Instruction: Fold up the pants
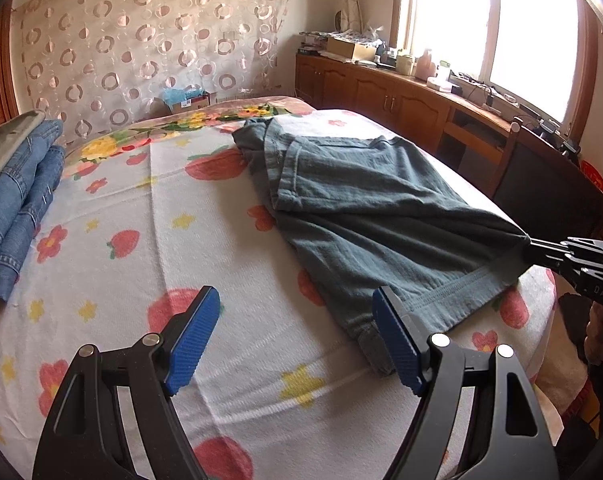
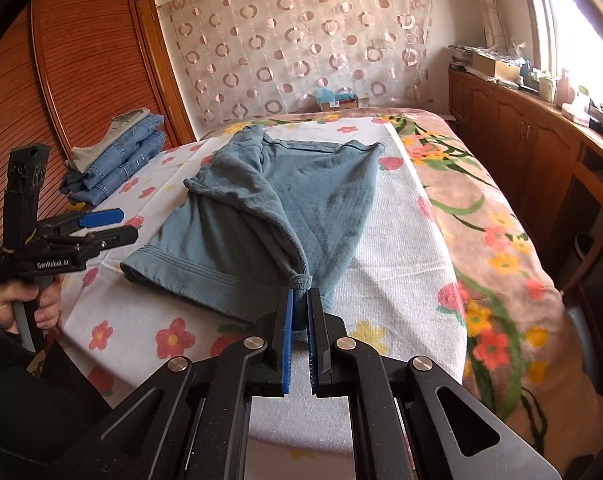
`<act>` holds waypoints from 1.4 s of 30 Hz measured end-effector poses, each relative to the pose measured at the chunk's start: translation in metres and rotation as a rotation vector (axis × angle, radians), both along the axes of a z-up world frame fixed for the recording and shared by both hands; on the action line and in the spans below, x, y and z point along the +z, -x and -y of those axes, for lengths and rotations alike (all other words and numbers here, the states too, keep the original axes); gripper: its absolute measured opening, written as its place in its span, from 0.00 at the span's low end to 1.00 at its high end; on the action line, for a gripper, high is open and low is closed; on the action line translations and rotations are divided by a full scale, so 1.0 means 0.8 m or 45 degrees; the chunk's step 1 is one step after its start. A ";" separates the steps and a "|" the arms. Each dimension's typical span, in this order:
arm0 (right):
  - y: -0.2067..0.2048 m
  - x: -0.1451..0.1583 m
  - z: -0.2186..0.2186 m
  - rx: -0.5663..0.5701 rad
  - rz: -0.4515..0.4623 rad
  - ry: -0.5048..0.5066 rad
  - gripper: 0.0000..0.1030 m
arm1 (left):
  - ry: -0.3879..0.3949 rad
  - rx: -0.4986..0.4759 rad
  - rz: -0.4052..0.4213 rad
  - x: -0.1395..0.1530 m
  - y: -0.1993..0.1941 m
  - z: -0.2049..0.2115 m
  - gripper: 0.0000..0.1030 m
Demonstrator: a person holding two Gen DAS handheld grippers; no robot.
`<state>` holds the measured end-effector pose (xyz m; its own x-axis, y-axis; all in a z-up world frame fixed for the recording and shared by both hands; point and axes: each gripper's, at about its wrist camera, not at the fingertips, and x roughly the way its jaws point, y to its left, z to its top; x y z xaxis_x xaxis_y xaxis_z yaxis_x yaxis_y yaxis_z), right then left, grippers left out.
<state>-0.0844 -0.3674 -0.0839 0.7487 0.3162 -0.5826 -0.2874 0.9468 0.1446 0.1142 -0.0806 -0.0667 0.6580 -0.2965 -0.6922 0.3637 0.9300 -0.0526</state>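
On the flowered terry bedspread (image 2: 401, 240), right tool (image 2: 299, 312) pinches the rumpled teal pants (image 2: 301, 200) — left tool (image 1: 297, 336) spread wide.

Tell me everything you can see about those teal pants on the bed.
The teal pants are soft, faded, wrinkled cotton-like fabric, lying partly folded on the flowered white bedspread, waistband toward the far end. One stitched leg hem lies flat at the near edge. The right hand-held gripper pinches a bunched hem corner; the open left hand-held gripper reaches the hem.
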 end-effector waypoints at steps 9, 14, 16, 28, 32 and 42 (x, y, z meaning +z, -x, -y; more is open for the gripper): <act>-0.010 0.024 -0.008 0.000 0.080 0.025 0.10 | -0.001 0.003 0.050 0.023 -0.028 -0.018 0.77; -0.045 0.040 -0.041 0.068 0.094 0.034 0.15 | 0.007 0.008 0.047 0.029 -0.045 -0.032 0.77; -0.061 0.045 -0.060 0.108 0.098 0.050 0.19 | 0.011 0.009 0.047 0.030 -0.052 -0.040 0.77; -0.166 0.030 -0.149 0.266 0.004 0.096 0.33 | -0.072 0.028 0.072 0.022 -0.094 -0.069 0.77; -0.186 0.020 -0.165 0.284 -0.038 0.139 0.33 | -0.033 0.024 0.038 0.012 -0.102 -0.081 0.77; -0.215 0.013 -0.201 0.342 -0.085 0.298 0.33 | -0.004 0.011 0.009 0.001 -0.106 -0.085 0.77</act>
<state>0.0879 -0.2069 -0.0738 0.6147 0.3488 -0.7074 -0.5278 0.8484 -0.0403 0.1986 -0.0124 -0.0660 0.6652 -0.2885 -0.6887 0.3562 0.9332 -0.0469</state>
